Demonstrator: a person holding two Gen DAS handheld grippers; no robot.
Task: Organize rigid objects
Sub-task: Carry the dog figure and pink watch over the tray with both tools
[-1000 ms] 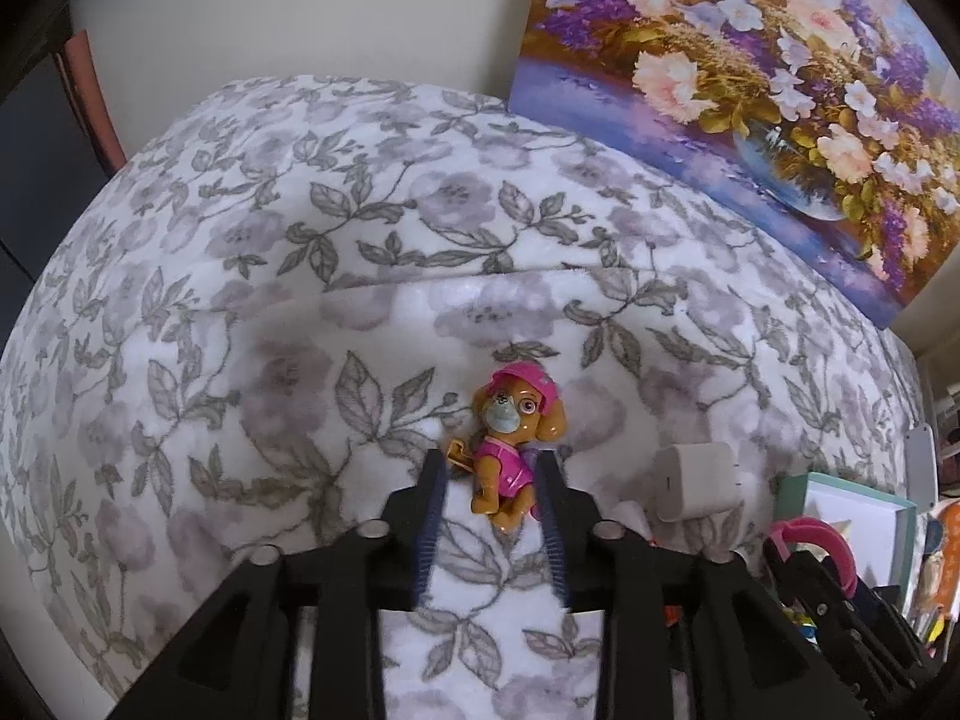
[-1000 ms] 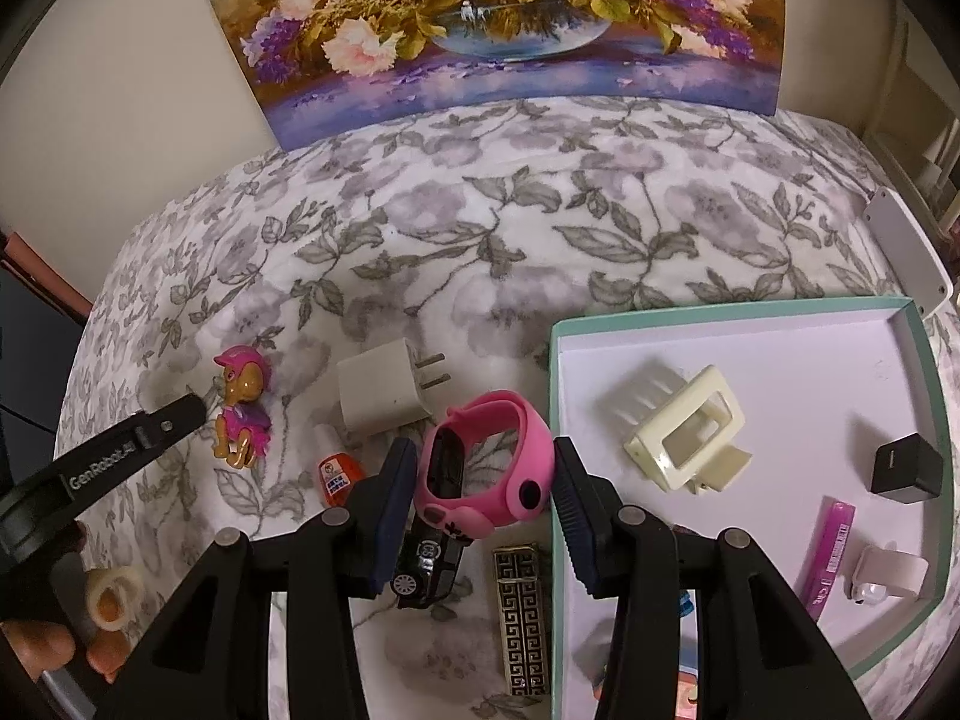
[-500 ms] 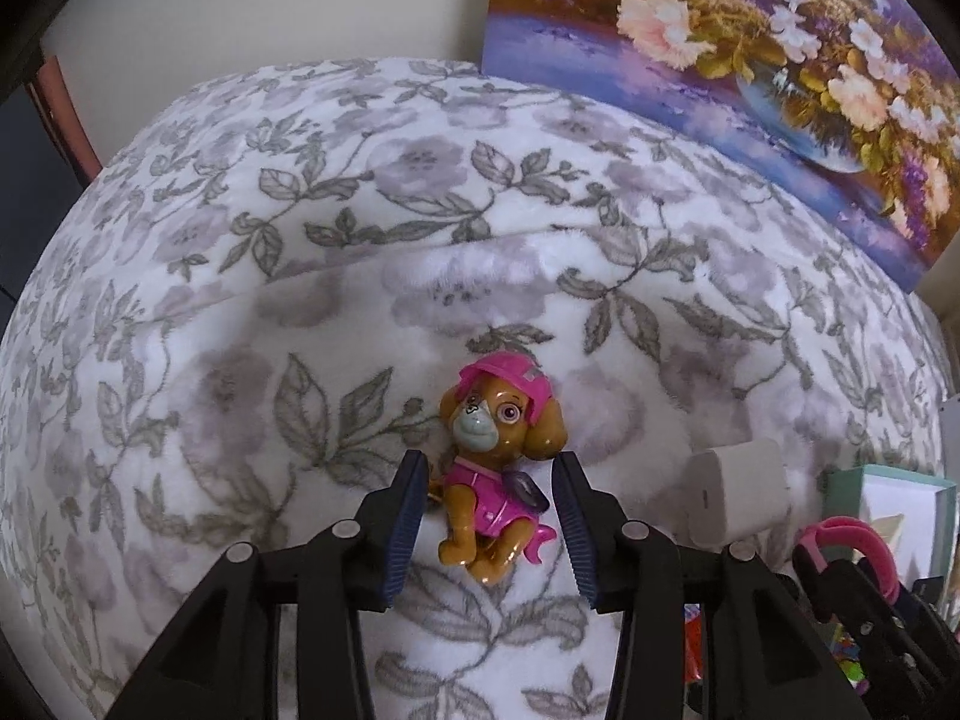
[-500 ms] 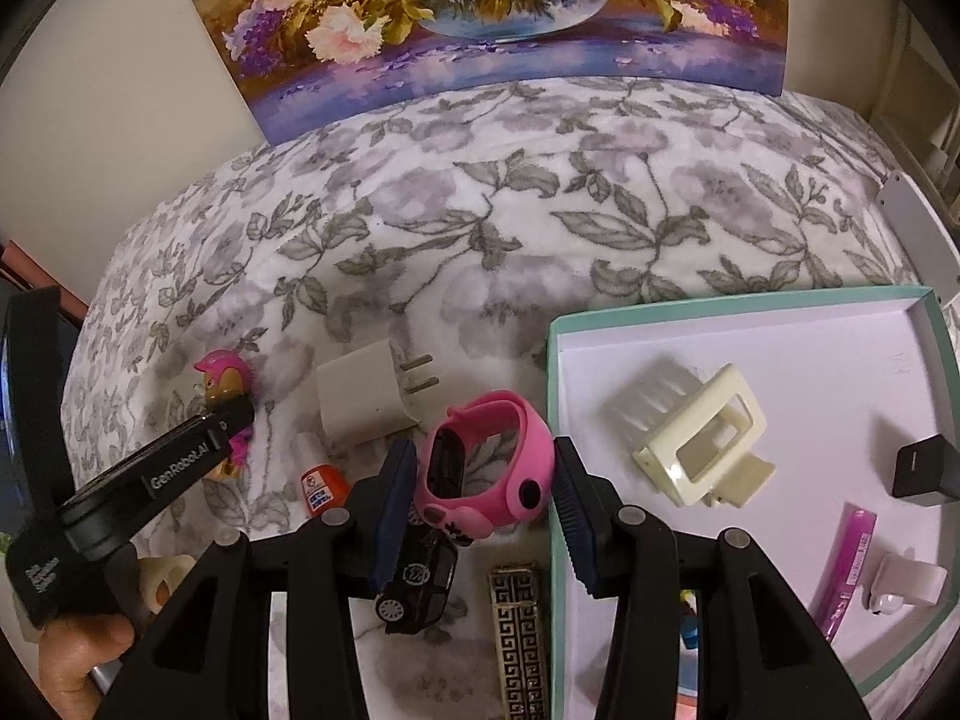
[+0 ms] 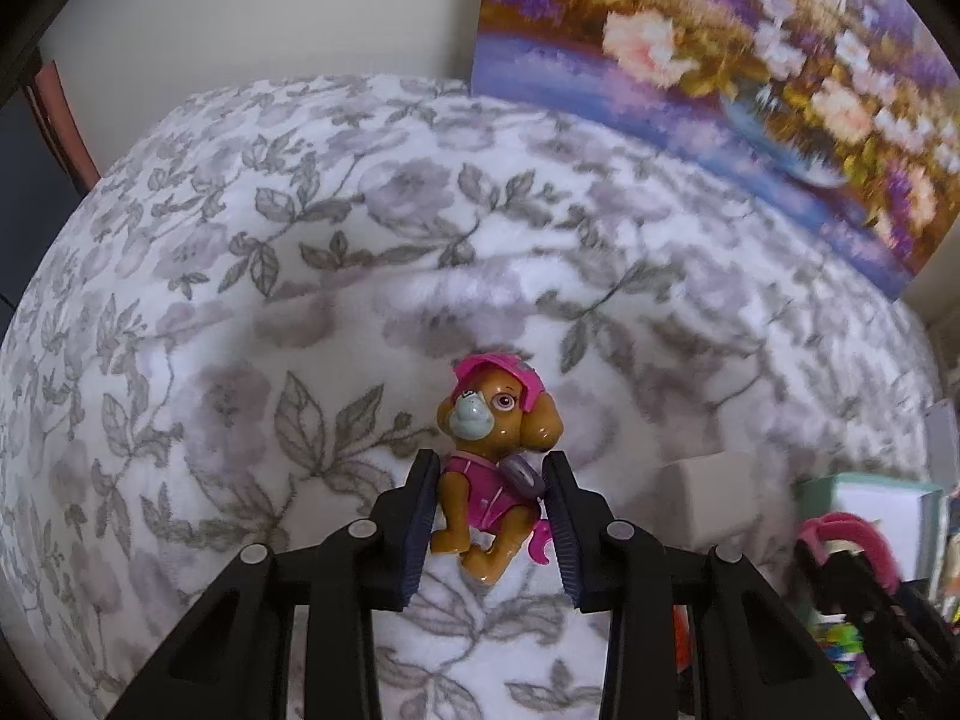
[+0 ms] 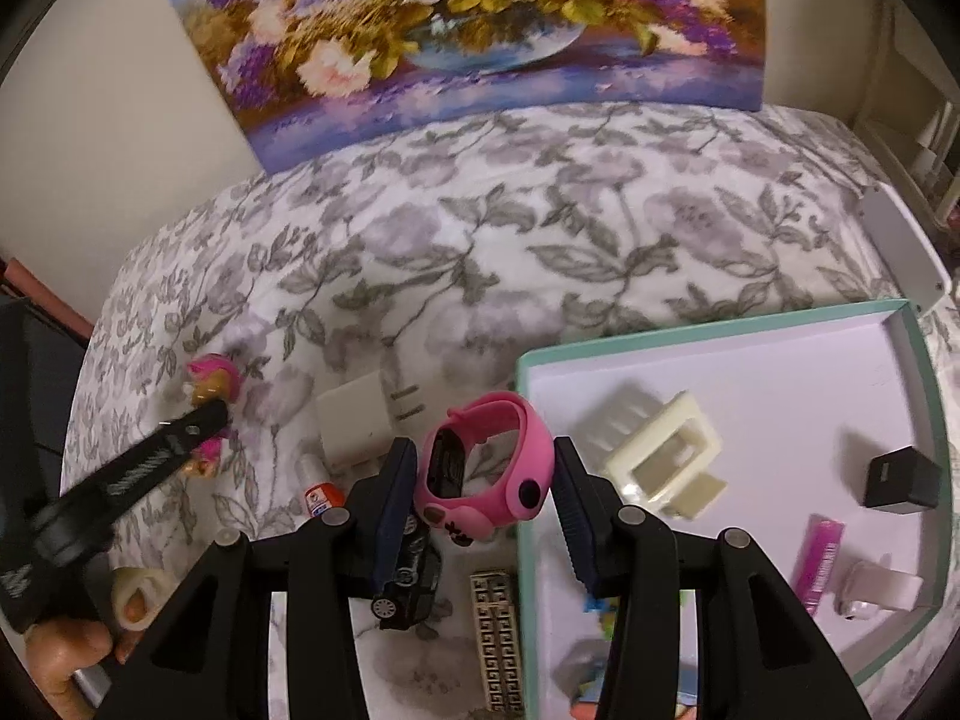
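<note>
Floral blanket (image 5: 252, 360): puppy figurine (image 5: 489, 468) between open left gripper (image 5: 489, 516) fingers.

No text is legible (labels all blurred).

One dog figure (image 5: 492, 468), one pink watch (image 6: 486, 468), one plug (image 6: 354, 420), one tray (image 6: 924, 396).

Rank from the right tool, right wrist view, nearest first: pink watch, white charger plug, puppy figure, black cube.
1. pink watch: between the right tool's fingers.
2. white charger plug: just left, on the blanket.
3. black cube, far right in the tray, and puppy figure, far left: too close to call.
</note>
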